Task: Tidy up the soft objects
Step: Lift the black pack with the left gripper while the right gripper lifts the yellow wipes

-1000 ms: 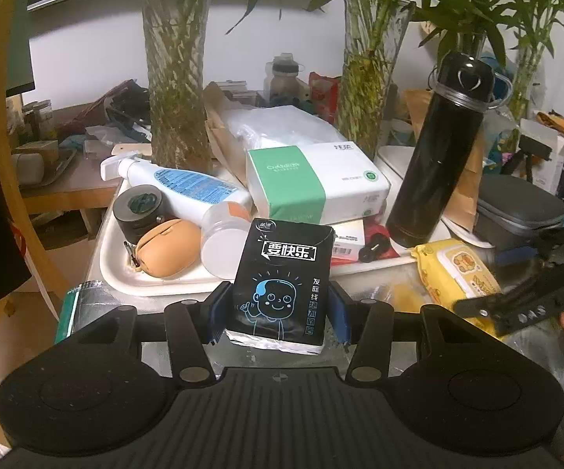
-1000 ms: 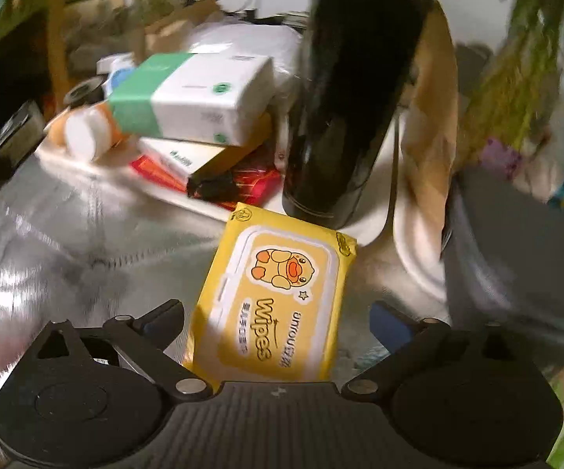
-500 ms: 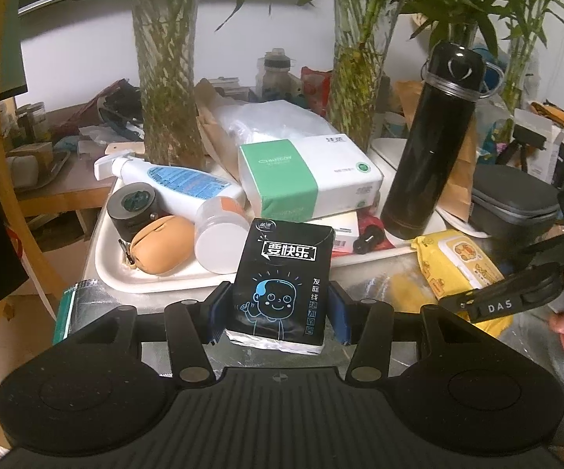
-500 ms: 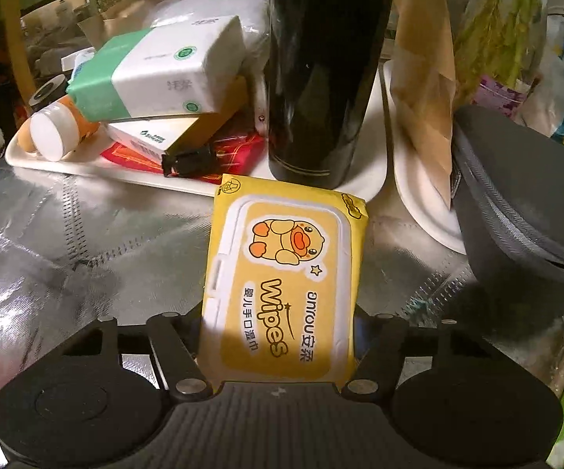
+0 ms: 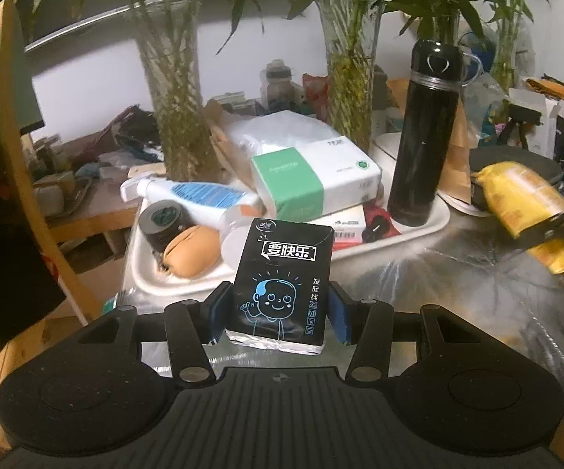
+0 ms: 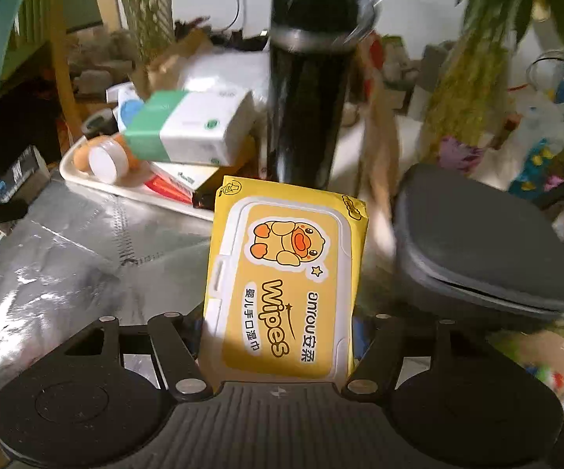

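Transport step: left gripper clamps the black tissue pack, right gripper clamps the yellow wipes pack; next, presumably, placement with gentle release.

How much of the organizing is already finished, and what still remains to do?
Done: a green-and-white tissue pack already lies on the white tray. In hand: the left gripper is shut on the black tissue pack, and the right gripper is shut on the yellow wipes pack, held above the table. Left: neither pack is set down yet.
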Tool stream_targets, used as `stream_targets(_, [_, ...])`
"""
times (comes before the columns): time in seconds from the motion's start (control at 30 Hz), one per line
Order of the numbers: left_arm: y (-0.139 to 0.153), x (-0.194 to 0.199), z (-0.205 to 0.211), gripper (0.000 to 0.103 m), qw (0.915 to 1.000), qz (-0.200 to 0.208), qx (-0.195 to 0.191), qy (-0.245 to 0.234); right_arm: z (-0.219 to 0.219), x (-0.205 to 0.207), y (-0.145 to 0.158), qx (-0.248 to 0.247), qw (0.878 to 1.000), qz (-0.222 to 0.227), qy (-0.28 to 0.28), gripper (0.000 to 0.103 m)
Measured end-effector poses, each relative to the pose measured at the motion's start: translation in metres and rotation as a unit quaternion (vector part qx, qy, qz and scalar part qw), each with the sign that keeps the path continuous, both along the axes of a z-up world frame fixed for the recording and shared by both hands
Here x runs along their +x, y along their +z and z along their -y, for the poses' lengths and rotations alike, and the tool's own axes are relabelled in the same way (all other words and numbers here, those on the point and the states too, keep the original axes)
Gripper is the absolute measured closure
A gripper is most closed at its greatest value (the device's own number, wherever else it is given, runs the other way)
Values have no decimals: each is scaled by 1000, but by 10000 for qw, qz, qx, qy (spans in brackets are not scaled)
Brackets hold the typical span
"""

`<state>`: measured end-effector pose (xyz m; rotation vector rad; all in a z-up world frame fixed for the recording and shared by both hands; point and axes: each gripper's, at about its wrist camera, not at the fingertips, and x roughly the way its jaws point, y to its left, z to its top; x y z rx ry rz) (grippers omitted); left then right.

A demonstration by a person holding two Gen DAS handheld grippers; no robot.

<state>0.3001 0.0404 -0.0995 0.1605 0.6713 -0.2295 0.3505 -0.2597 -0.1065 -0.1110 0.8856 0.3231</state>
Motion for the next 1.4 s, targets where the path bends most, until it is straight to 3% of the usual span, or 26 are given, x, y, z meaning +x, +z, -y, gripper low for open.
stream_targets(0.5, [55,-70,13,53,9985,87,538,-26,15,-75,68,380,9989,208,171,35])
stream_targets(0.8, [85,-112,18,53,9984,251,495,-130,13,-126,99,379,9973,433,448,35])
stream_targets(1.4, [118,-195,32,53,9978,221,331,-523,7,-201,125,419,9933,656,857,35])
